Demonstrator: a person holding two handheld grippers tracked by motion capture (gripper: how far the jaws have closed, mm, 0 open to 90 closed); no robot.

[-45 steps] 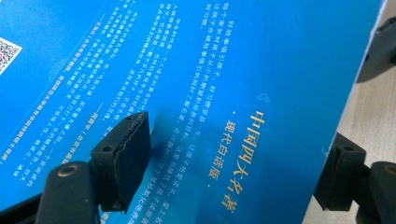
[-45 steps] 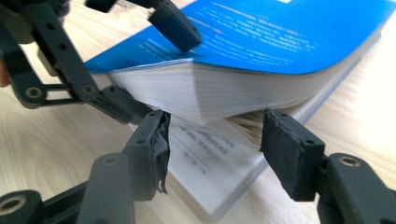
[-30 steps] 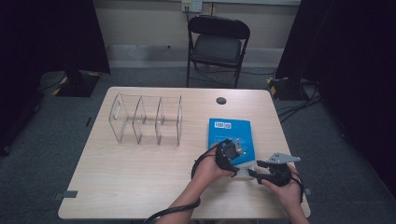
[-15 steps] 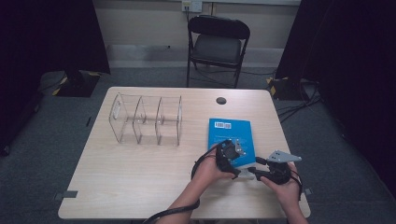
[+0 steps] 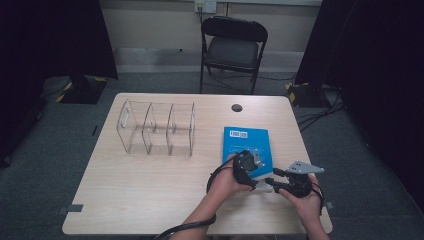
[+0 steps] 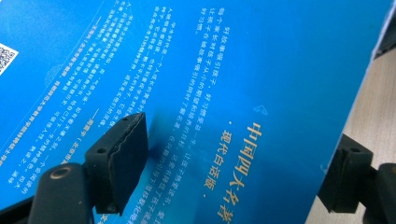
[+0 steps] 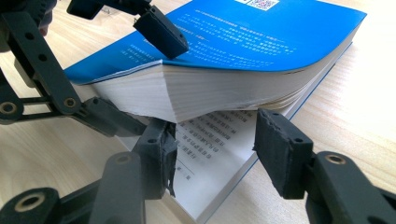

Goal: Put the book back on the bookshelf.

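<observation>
A blue paperback book [image 5: 246,142] lies at the table's right, its near end raised. My left gripper [image 5: 254,167] is shut on that raised part: the upper pad [image 7: 161,30] presses the cover and the lower jaw sits under the thick block of pages [image 7: 210,91]. Its jaws have just been closing slightly on the block. In the left gripper view the left gripper [image 6: 233,165] spans the blue cover [image 6: 210,70]. My right gripper [image 7: 219,154] is level in front of the gap, open. Its jaws have just been closing, with the printed lower page [image 7: 210,135] between the pads, which do not press on it.
A clear acrylic organiser [image 5: 156,127] with three compartments stands on the table's [image 5: 150,195] far left half. A black cable hole [image 5: 236,107] sits near the far edge, and a black folding chair [image 5: 234,47] stands beyond it.
</observation>
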